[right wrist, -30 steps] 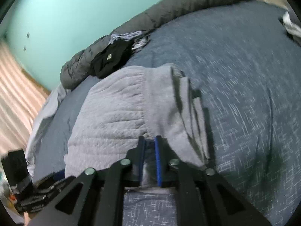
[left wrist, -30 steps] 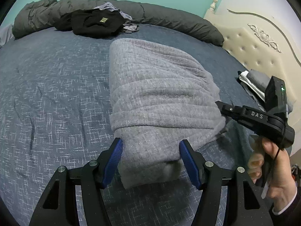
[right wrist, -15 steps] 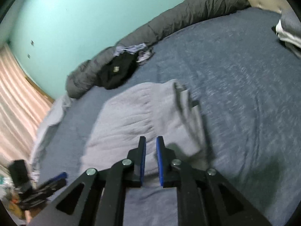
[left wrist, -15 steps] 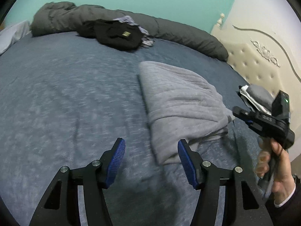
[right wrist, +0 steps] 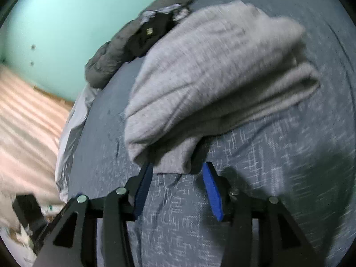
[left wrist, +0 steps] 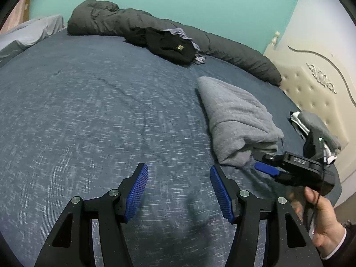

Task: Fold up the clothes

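Grey garment [left wrist: 235, 120]: folded on bed [left wrist: 89, 111]. My right tool [right wrist: 178, 178] spread at its edge; left tool [left wrist: 179, 185] spread, empty.

bare bedspread [left wrist: 93, 115] left, folded grey garment [left wrist: 235, 120] blocking right

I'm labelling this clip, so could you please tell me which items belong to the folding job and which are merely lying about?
Job:
folded grey garment
left hand-held gripper
right hand-held gripper

Lying about:
black clothing
dark duvet
folded pile by the headboard
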Demonstrator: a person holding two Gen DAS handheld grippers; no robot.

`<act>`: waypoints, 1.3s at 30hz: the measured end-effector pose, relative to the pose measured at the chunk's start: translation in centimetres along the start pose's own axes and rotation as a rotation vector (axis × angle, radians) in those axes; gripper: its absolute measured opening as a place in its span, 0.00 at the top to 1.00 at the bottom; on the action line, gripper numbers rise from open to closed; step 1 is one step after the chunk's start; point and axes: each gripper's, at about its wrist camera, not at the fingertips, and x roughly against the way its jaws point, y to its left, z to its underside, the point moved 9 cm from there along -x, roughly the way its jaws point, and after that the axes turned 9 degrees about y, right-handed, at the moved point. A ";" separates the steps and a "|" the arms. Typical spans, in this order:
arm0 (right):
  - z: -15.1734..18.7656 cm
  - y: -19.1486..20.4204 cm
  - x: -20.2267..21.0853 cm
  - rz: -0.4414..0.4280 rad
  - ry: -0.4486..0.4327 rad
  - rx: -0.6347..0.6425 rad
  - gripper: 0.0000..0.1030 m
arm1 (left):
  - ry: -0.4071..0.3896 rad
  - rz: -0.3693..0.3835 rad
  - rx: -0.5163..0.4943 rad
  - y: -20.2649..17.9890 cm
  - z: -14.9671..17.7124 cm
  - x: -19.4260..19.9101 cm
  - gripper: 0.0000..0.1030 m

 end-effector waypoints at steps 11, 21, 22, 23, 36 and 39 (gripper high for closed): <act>-1.0 0.4 -2.5 -0.004 0.021 -0.049 0.93 | -0.033 0.008 0.023 0.7 -1.0 1.1 0.39; -0.6 0.0 3.1 -0.026 -0.012 -0.010 0.97 | -0.043 0.015 0.001 -0.8 -0.7 1.6 0.39; -0.6 0.0 3.7 -0.023 -0.016 -0.004 0.97 | -0.043 0.018 0.000 -1.0 -0.7 1.7 0.39; -0.5 -0.3 4.6 -0.020 -0.019 0.000 0.97 | -0.043 0.022 -0.002 -1.3 -0.6 1.7 0.39; 0.2 -8.5 13.7 0.126 -0.054 -0.080 0.97 | -0.017 0.076 -0.034 -6.1 -0.2 -0.1 0.39; 0.2 -10.8 15.6 0.168 -0.060 -0.099 0.97 | 0.002 0.087 -0.063 -7.8 0.0 -1.1 0.39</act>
